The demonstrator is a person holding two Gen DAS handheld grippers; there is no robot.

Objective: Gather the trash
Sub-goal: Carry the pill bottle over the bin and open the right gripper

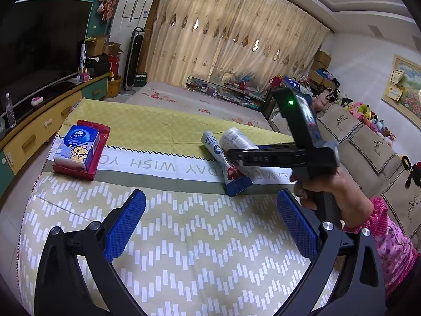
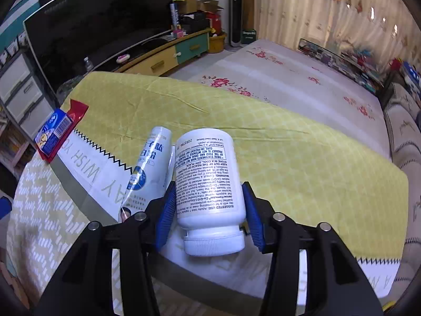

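Observation:
A white pill bottle (image 2: 208,184) lies on the table cloth with its cap toward me, between the blue pads of my right gripper (image 2: 209,210), which is closed against its sides. A white and blue tube (image 2: 150,168) lies just left of it, touching. In the left wrist view the bottle (image 1: 236,138) and tube (image 1: 223,163) lie mid-table, with the right gripper's black body (image 1: 276,155) over them. My left gripper (image 1: 210,226) is open and empty above the patterned cloth. A blue tissue pack (image 1: 77,144) rests on a red wrapper (image 1: 97,152) at the left.
The table (image 1: 168,250) is covered by a yellow and white cloth. A TV cabinet (image 1: 44,129) with a water bottle (image 1: 9,110) stands left. A sofa (image 1: 368,152) with plush toys runs along the right. A floral rug (image 2: 302,84) lies beyond the table.

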